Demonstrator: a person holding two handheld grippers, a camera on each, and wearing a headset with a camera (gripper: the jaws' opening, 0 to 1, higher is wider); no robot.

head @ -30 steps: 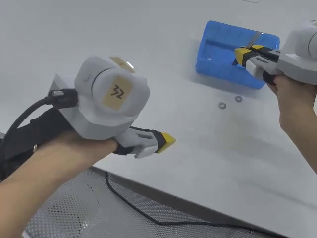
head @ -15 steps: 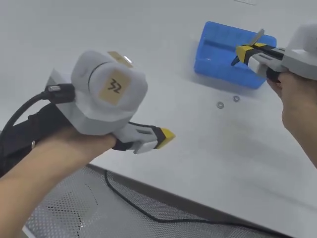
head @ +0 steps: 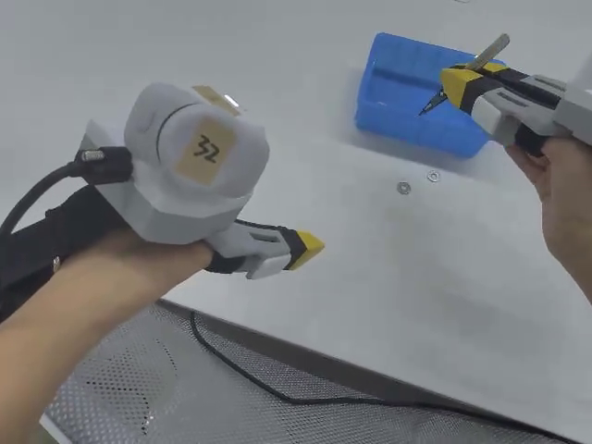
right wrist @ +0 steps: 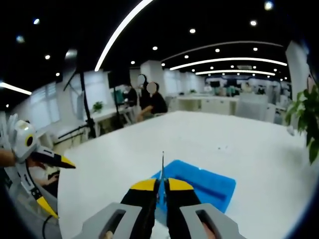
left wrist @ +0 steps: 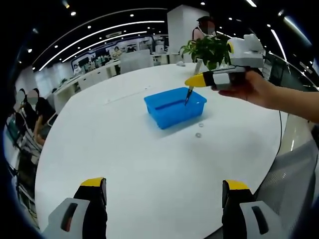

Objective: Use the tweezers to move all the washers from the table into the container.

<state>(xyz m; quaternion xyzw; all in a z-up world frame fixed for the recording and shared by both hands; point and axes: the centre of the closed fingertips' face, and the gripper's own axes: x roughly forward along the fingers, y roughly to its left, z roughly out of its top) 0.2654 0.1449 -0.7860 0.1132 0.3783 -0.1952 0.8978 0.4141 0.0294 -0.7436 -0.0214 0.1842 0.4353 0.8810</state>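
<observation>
Two small washers lie on the white table just in front of the blue container. My right gripper hovers over the container's near right side, shut on thin metal tweezers whose tip points down at the container. From the right gripper view the tweezers stick out between the closed jaws above the container. My left gripper is open and holds nothing, well short of the washers. Its own view shows one washer and the container.
The table's near edge runs under my left gripper, with a black cable over a perforated grey surface below it. A potted plant stands past the container. People sit at desks far off.
My right gripper has risen and tilted, so the tweezers now point down and left over the container. The left gripper has hardly moved.
</observation>
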